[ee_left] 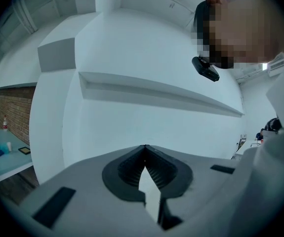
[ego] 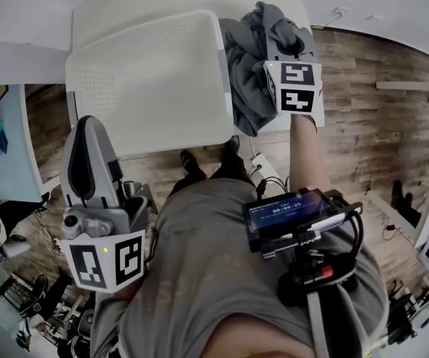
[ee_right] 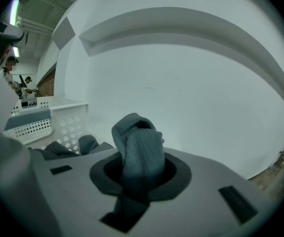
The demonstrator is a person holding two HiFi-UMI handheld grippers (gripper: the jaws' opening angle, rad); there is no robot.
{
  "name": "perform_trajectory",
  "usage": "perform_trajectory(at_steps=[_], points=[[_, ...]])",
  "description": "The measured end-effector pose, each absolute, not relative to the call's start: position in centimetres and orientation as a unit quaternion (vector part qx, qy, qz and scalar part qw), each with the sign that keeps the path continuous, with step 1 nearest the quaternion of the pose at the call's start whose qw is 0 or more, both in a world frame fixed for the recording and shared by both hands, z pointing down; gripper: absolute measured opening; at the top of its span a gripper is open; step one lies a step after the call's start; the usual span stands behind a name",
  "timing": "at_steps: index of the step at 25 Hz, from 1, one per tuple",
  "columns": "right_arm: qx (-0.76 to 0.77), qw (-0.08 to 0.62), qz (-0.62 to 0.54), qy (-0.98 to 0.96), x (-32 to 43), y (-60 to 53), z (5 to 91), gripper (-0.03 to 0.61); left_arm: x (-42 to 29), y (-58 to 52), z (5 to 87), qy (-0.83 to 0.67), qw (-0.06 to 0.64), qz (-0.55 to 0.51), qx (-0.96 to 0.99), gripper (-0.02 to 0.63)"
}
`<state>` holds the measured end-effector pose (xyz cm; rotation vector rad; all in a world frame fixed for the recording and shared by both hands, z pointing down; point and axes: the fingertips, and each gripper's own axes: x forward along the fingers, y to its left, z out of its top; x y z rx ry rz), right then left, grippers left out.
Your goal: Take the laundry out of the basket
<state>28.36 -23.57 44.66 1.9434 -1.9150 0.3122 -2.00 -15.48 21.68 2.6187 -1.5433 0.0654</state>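
Nearly closed, right tool (ee_right: pixel 138 149) pinching grey garment (ee_right: pixel 132 128)

Basket (ego: pixel 147 80) was white w/ a dotted hole pattern. Laundry (ego: pixel 245 88) was dark grey; the bit in right gripper (ee_right: pixel 139 168) had a ribbed knit. Left gripper (ee_left: pixel 144 152) & right were light grey w/ black ribbed pads (ee_left: pixel 129 169). Cubes (ego: pixel 106 263) had black-&-white squares. Floor (ego: pixel 363 125) was brown wood planks, wall (ee_right: pixel 191 98) white.
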Motion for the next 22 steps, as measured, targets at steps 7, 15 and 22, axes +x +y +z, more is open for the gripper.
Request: perform_trajectory(at_steps=[7, 15, 22], points=[[0.696, 0.177, 0.16, -0.677, 31.1, -24.5, 46.5, 0.126, -1.8, -15.7, 22.0, -0.507, 0.055, 0.03, 0.86, 0.008], [0.706, 0.166, 0.218, -0.653, 33.9, -23.4, 46.9, 0.336, -2.0, -16.0, 22.2, -0.507, 0.059, 0.029, 0.86, 0.008], [0.744, 0.191, 0.2, -0.608, 36.2, -22.4, 46.6, 0.408, -1.8, -16.2, 22.2, -0.502, 0.059, 0.023, 0.863, 0.008]])
